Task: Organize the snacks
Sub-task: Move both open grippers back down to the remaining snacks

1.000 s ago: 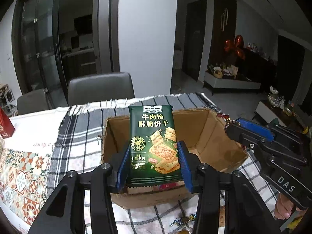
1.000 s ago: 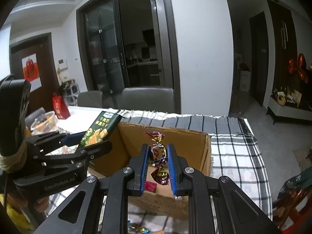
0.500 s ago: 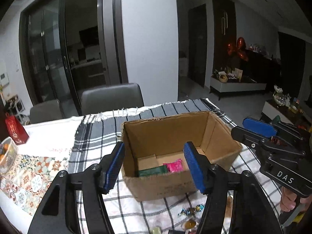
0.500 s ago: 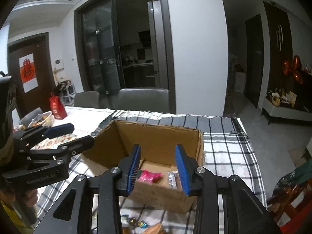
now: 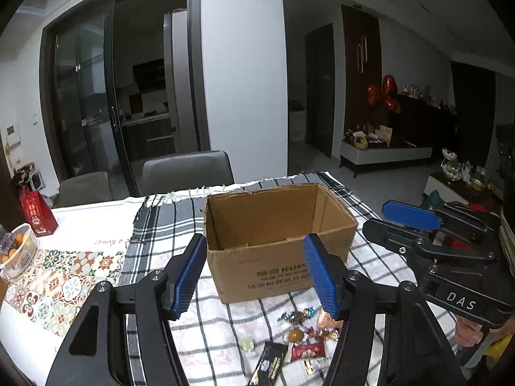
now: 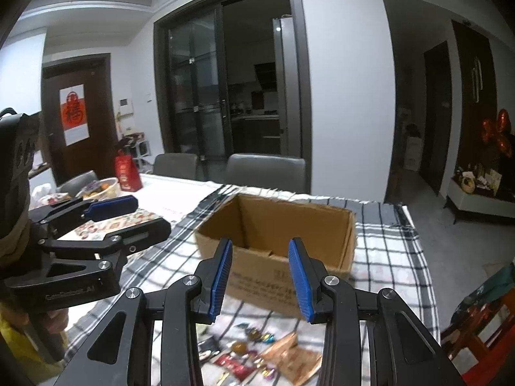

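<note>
**Both claws wide and empty over the snack pile**

Left claw (image 5: 256, 271) gapes wide, blue pads spread, nothing between them. Right claw (image 6: 260, 278) the same: jaws apart, nothing held. Each shows up in the other's view, the right claw at the right edge of the left wrist view, the left claw at the left edge of the right wrist view, both raised above the counter (image 5: 80, 218).

Just past the fingertips sits the cardboard box (image 5: 280, 257), open-topped, upright on the checked cloth (image 5: 164, 222). Its floor is hidden from both views, so what lies inside cannot be told.

On the near side of the box, loose snacks lie on the cloth: a wrapped candy (image 5: 294, 317) with twisted ends, a round amber sweet (image 5: 295, 335), a pale green one (image 5: 247, 344), a black bar packet (image 5: 270, 362), a red packet (image 5: 307, 350) and an orange-tan pouch (image 6: 294, 357) near the right claw.

Far left on the counter, a red gift bag (image 5: 37, 214) stands beside a white basket (image 5: 16, 251) of fruit. Two grey chairs (image 5: 188, 169) sit at the far edge.
</note>
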{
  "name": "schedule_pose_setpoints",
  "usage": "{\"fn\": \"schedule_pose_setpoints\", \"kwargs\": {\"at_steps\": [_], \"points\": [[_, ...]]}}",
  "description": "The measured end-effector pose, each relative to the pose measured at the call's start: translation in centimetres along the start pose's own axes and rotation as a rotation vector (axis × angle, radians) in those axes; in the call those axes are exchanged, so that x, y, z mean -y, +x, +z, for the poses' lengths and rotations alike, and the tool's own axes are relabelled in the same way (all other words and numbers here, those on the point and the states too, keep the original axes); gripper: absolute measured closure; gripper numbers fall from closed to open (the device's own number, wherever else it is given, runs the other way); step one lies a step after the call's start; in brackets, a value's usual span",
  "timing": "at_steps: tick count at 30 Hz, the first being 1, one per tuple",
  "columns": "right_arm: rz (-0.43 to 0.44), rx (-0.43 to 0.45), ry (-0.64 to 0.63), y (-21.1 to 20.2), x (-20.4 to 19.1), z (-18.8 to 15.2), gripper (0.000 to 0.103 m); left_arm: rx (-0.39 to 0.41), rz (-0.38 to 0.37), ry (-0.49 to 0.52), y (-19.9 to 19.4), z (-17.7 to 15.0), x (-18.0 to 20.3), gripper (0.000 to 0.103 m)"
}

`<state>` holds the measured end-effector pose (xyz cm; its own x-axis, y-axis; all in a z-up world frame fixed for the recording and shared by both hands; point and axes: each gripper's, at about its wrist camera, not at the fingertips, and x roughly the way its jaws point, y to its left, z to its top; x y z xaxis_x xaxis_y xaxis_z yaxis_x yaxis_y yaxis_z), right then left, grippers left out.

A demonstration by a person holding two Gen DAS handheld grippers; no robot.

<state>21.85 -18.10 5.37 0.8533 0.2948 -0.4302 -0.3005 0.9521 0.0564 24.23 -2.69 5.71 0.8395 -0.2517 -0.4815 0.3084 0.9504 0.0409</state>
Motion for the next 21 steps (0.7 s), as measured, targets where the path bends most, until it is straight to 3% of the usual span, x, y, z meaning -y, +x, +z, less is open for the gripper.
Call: {"fn": "schedule_pose_setpoints", "kwargs": {"at_steps": [13, 21], "points": [[0.032, -0.038, -0.05, -3.4, -2.2, -3.2, 0.066, 0.029, 0.011, 0.016, -5.3, -3.1, 1.6, 0.041], [0.036, -0.053, -0.061, -4.7, -2.7, -5.0, 0.066, 0.01, 0.043, 0.066, -6.2, -6.3, 2.4, 0.041]]}}
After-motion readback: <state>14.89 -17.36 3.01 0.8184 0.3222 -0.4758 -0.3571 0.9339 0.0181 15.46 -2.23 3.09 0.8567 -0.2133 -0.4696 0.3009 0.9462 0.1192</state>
